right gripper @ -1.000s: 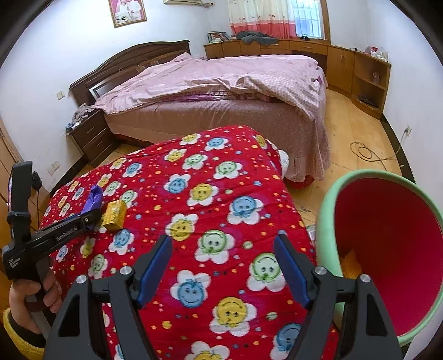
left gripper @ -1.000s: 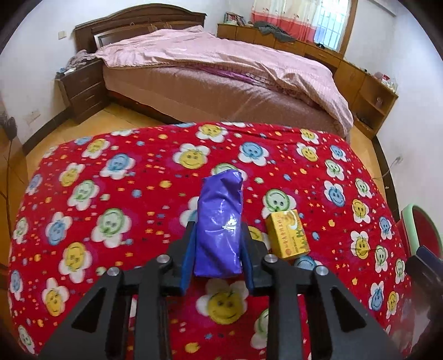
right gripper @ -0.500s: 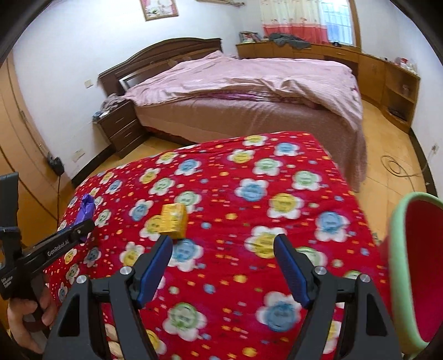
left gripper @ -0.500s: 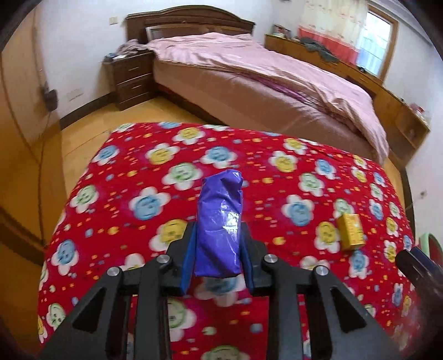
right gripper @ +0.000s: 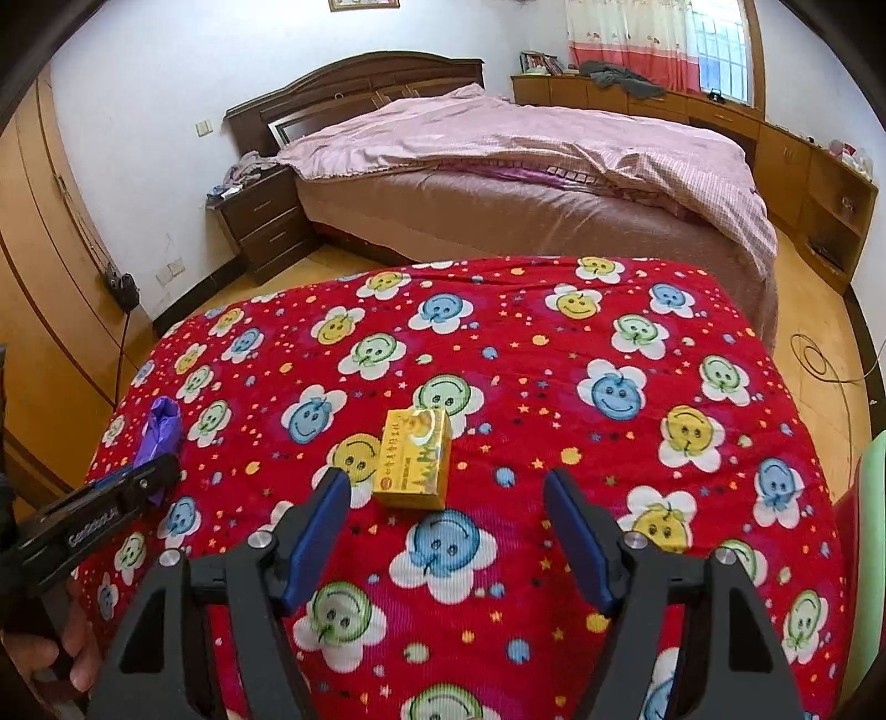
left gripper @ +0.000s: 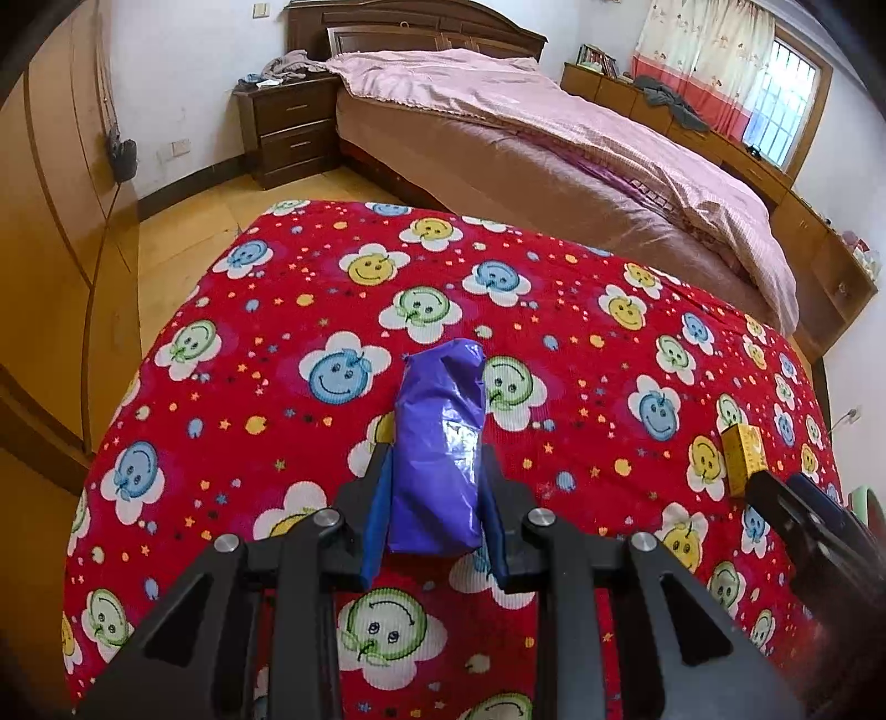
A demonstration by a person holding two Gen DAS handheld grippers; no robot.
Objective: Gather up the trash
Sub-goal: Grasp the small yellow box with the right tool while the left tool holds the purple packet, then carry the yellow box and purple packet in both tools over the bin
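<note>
Left gripper (left gripper: 434, 498) clenches the purple wrapper (left gripper: 440, 443); right gripper (right gripper: 446, 531), jaws just narrowing but empty, lines up on the yellow box (right gripper: 412, 459) at twelve o'clock on the bench (right gripper: 637, 476), needing a short descent

Red cloth (right gripper: 554, 387) with smiley-flower print spread over table, filling foreground. Beyond it, wooden bed (right gripper: 498, 183) with dark carved headboard (right gripper: 354, 83), pink quilt (right gripper: 554, 133) rumpled over it. Dark two-drawer nightstand (left gripper: 290, 130) beside headboard, clothes heaped on top. Light wooden wardrobe (left gripper: 61, 221) along left wall, black charger (left gripper: 123, 158) hanging from it by cord. Low wooden cabinets (right gripper: 720, 122) under window (left gripper: 778, 119), red-and-white curtain (right gripper: 631, 39) drawn partway. Cable coil (right gripper: 819, 360) on yellow wood floor
</note>
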